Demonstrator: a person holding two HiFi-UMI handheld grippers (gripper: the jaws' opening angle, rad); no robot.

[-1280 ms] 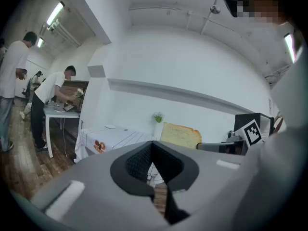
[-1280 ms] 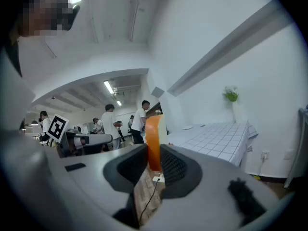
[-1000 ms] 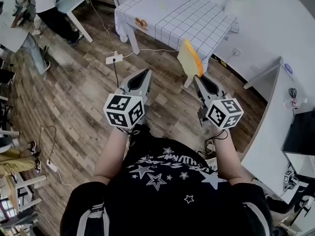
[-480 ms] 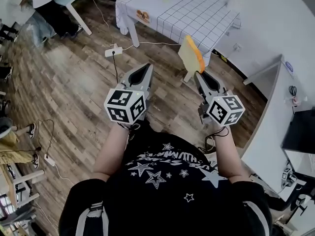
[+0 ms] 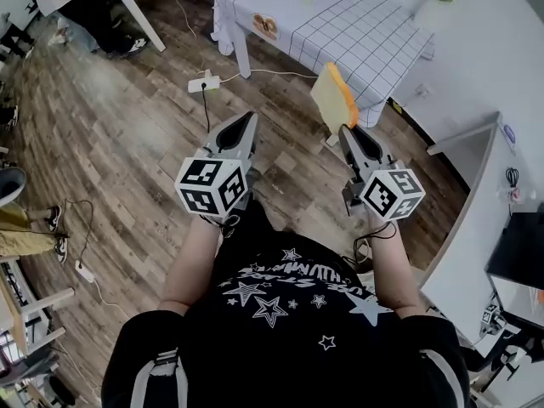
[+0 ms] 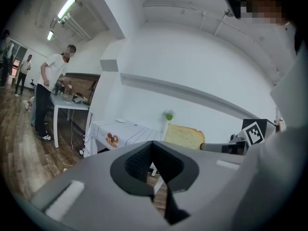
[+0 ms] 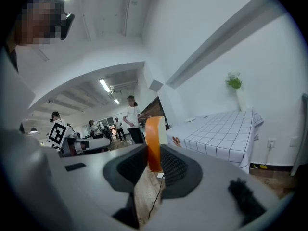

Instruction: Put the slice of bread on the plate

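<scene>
Gripping a pale yellow slice of bread with an orange crust (image 5: 331, 99) in the right tongs (image 5: 347, 131), pinching its lower edge, upright, just right of centre in the head view. Holding it in the air above the wooden plank floor (image 5: 127, 143), not yet over anything that could take it. Holding the left tongs (image 5: 246, 122) alongside, pinched together on nothing. Looking to the upper part of the frame for the counter draped in a white grid-patterned cloth (image 5: 340, 24), well apart from the bread. Spotting a small white plate (image 7: 190, 119) toward its far end in the right gripper view, too small to tell whether bare. So: pickup done, by the look of it. Left to do: closing the gap to the counter, getting over the plate, laying the slice down, letting go.
</scene>
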